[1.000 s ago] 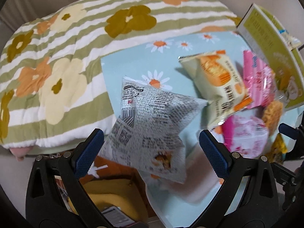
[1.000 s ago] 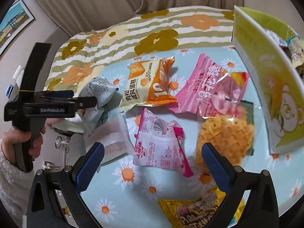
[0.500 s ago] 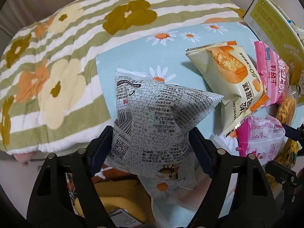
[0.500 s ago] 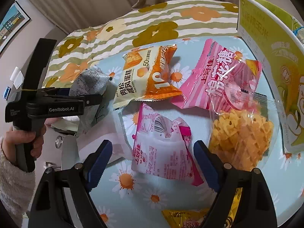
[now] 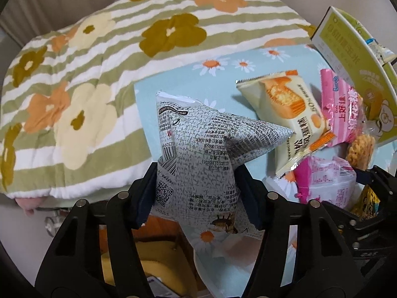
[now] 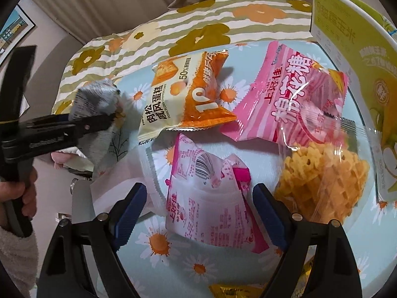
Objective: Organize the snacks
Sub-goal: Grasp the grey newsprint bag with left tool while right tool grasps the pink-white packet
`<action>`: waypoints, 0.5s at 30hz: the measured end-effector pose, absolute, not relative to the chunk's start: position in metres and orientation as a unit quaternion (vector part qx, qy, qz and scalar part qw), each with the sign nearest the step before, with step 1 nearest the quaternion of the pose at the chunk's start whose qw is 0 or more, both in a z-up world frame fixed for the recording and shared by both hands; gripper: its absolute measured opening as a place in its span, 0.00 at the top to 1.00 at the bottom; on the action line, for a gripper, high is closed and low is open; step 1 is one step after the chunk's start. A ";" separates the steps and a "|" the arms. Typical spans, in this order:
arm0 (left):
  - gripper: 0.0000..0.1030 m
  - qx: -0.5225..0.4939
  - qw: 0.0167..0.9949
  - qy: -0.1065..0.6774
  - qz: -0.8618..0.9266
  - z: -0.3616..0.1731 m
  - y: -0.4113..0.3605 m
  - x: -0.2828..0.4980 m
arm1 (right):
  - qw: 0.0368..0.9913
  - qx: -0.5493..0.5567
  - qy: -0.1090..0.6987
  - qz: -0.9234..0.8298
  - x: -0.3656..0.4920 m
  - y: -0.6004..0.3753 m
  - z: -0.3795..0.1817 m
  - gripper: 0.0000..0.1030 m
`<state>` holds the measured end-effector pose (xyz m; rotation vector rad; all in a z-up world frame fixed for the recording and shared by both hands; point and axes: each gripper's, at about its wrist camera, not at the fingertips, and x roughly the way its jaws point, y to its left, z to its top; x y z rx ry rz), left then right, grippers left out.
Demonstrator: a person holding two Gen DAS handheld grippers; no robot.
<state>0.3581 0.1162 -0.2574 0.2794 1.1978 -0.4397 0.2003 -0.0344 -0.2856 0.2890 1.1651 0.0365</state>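
Left tongs (image 5: pixel 198 198) now clamp grey packet (image 5: pixel 198 149).

A home bedroom: a flowered striped quilt (image 5: pixel 99 79), curtains (image 6: pixel 119 2), a framed picture (image 6: pixel 15 28) on the wall.

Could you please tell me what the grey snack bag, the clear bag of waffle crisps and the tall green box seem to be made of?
Grey snack bag: probably thin plastic film with a matt print; it creases sharply and has a crimped end.
Clear bag of waffle crisps: glossy see-through plastic; highlights glint and the crisps show through.
Green box: looks like printed cardboard, stiff and flat with a pale cut edge.
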 end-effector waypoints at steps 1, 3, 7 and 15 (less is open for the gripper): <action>0.44 0.129 0.795 0.556 -0.204 -0.255 0.116 0.357 | 0.827 0.131 0.546 0.018 0.201 -0.033 -0.286 0.21; 0.44 0.127 0.800 0.551 -0.203 -0.250 0.117 0.354 | 0.826 0.118 0.551 0.018 0.202 -0.030 -0.290 0.32; 0.44 0.126 0.805 0.547 -0.192 -0.243 0.120 0.345 | 0.825 0.107 0.554 0.016 0.201 -0.030 -0.296 0.42; 0.44 0.102 0.816 0.538 -0.183 -0.223 0.132 0.328 | 0.835 0.088 0.542 0.028 0.193 -0.027 -0.286 0.57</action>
